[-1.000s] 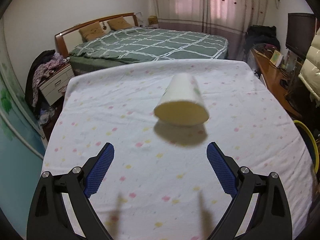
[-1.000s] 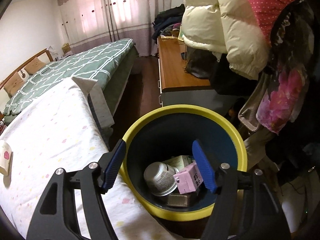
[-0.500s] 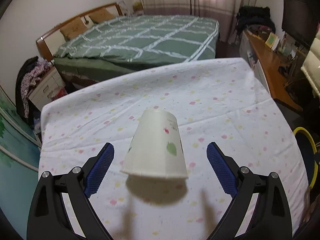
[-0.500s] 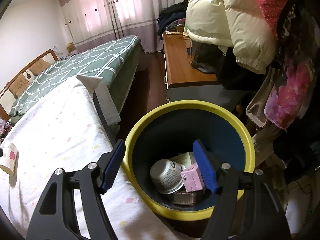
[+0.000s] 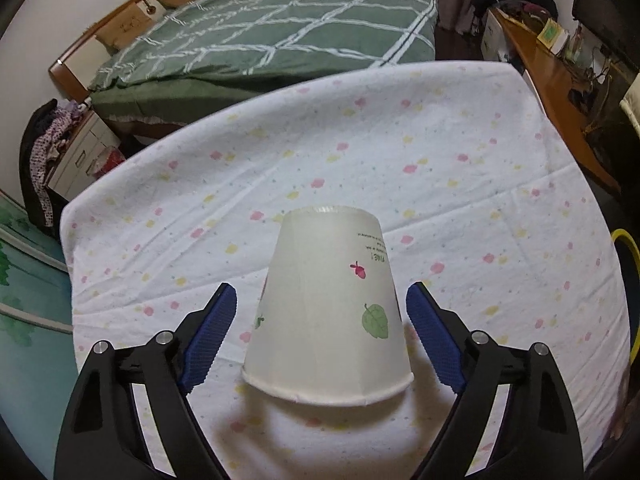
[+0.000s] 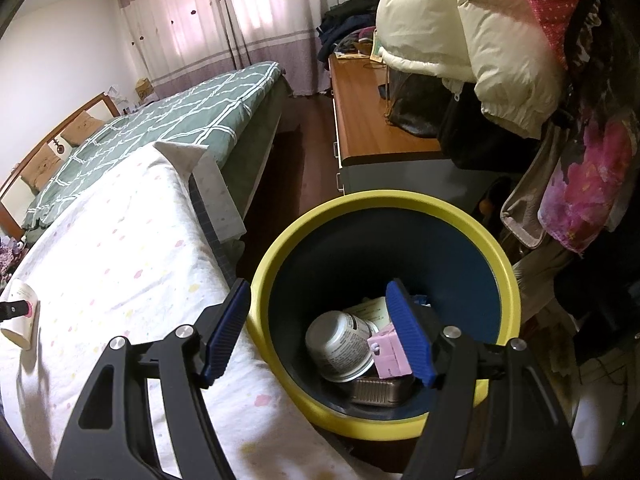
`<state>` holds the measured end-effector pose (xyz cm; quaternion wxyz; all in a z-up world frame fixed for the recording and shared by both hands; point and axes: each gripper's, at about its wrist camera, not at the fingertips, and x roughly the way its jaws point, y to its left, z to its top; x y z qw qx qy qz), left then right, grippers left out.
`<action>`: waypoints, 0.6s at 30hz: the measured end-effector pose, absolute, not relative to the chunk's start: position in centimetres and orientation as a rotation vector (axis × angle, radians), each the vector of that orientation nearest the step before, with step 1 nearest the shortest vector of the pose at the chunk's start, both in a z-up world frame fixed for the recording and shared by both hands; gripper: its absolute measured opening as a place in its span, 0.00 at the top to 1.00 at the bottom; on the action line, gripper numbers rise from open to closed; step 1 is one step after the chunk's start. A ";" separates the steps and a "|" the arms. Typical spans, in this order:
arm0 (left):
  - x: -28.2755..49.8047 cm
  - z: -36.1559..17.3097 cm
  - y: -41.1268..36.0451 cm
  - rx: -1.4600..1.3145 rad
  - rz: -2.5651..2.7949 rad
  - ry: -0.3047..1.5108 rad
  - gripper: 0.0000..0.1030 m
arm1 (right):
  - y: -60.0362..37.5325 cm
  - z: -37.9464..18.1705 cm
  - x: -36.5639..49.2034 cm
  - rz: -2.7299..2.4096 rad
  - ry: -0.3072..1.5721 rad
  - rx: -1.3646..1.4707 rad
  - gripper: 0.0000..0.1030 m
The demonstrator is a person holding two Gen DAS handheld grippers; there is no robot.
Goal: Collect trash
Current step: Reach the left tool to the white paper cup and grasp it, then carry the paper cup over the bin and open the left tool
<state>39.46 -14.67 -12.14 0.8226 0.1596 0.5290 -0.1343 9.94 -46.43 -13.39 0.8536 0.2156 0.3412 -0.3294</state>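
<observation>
A white paper cup [image 5: 328, 308] with a leaf print lies on its side on the white dotted sheet [image 5: 460, 152]. My left gripper [image 5: 322, 332] is open, with a blue finger on each side of the cup and a gap to each. The cup also shows at the far left of the right wrist view [image 6: 20, 316]. My right gripper [image 6: 318, 332] is open and empty above the yellow-rimmed bin [image 6: 460, 216], which holds a white tub [image 6: 340, 344], a pink carton [image 6: 390, 356] and a metal tin [image 6: 380, 392].
A green checked bed [image 5: 280, 36] stands beyond the sheet. A wooden desk [image 6: 372, 120] and hanging coats [image 6: 460, 32] are behind the bin. The bin's rim shows at the right edge of the left wrist view [image 5: 630, 280]. A white nightstand [image 5: 76, 156] is at the left.
My left gripper has moved forward and down over the cup, which now lies between its open fingers. My right gripper has shifted slightly above the bin.
</observation>
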 end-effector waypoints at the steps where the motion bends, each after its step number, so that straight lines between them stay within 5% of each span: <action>1: 39.6 -12.3 -14.7 0.338 -0.286 1.132 0.23 | -46.4 -13.4 9.9 -0.693 0.717 0.453 0.35; 8: 39.3 -11.9 -14.4 0.320 -0.308 1.130 0.36 | -46.4 -13.4 9.8 -0.684 0.710 0.458 0.35; 18: 33.8 -7.8 -17.2 0.332 -0.413 1.038 0.36 | -46.2 -12.8 7.8 -0.638 0.659 0.461 0.35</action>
